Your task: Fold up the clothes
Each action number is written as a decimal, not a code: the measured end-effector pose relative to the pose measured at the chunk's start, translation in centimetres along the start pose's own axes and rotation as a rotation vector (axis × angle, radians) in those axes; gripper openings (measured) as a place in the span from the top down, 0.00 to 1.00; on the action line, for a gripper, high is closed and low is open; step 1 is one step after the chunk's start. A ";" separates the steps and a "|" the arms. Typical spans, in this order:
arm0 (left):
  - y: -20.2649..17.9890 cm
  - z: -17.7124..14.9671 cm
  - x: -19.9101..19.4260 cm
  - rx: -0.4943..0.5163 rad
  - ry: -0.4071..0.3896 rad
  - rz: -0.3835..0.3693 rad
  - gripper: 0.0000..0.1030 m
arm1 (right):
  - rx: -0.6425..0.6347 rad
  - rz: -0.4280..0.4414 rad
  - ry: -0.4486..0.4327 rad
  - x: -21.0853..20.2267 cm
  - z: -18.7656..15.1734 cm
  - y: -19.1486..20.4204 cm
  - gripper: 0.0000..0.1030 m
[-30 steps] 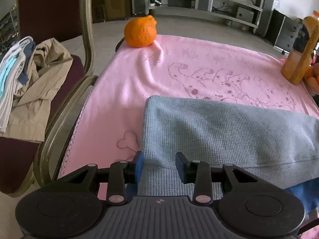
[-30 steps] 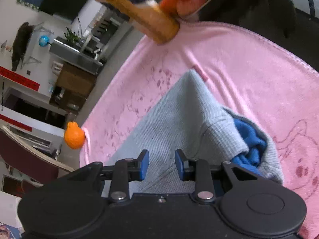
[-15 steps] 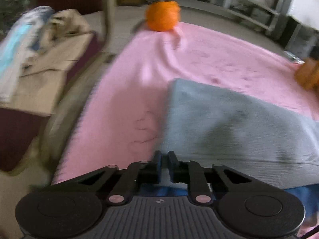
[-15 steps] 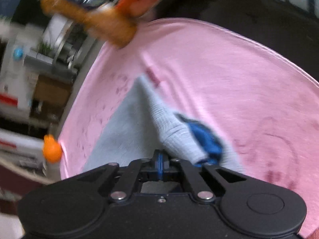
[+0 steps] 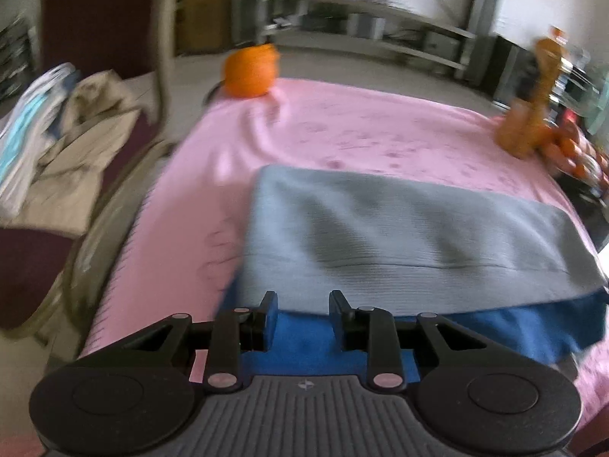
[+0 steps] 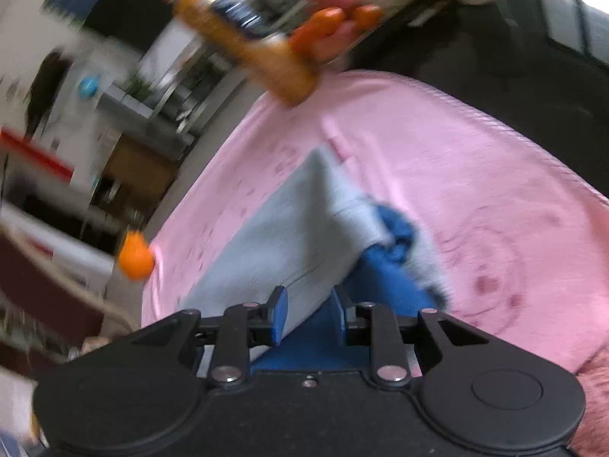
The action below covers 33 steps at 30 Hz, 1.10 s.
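A grey knit garment (image 5: 399, 228) with a blue lining (image 5: 495, 327) lies folded on a pink blanket (image 5: 342, 122). My left gripper (image 5: 302, 306) hovers over the garment's near left edge. Its jaws stand apart and are closing, with blue fabric showing between the fingers but no pad pressing on it. In the right wrist view my right gripper (image 6: 310, 304) is at the near right end of the garment (image 6: 289, 236). Its jaws are opening, and the grey edge and blue lining (image 6: 396, 228) lie between them, loose.
An orange fruit (image 5: 249, 72) sits on the blanket's far left corner. At the far right stand an orange bottle (image 5: 533, 114) and a heap of fruit (image 6: 327, 34). To the left, a chair holds a pile of clothes (image 5: 57, 144).
Both grippers pinched shut at the garment's near edge half a second ago and now stand apart. Both views have drawn back, and a blue strip shows along the near edge.
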State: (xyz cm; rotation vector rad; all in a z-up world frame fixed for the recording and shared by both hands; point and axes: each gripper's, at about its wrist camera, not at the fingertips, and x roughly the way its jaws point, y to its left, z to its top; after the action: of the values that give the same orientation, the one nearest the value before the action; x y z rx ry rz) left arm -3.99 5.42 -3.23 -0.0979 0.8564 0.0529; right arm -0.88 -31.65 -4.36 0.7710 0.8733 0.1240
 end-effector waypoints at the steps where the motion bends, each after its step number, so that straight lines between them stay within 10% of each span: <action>1: -0.8 0.0 0.4 0.020 0.001 -0.007 0.73 | -0.036 0.007 0.011 0.5 -0.3 0.8 0.75; 11: -4.0 0.4 4.6 0.088 0.020 -0.001 0.68 | -0.099 0.075 0.087 6.4 -1.1 4.6 0.75; 16: -4.4 -0.7 4.6 0.185 0.055 0.021 0.67 | -0.112 -0.062 0.160 8.0 -2.0 3.2 0.97; 23: -3.3 -2.6 1.9 0.226 0.057 0.032 0.71 | -0.105 -0.089 0.191 4.7 -3.1 1.4 0.90; 33: -6.0 -3.0 0.7 0.256 -0.003 -0.166 0.71 | -0.161 0.053 0.140 2.1 -4.9 2.4 0.82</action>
State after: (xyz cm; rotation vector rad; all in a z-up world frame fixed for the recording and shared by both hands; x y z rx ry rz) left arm -5.27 -0.87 -5.38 0.0710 0.8426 -0.2120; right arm -2.62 -26.33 -6.07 0.6401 0.9632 0.2953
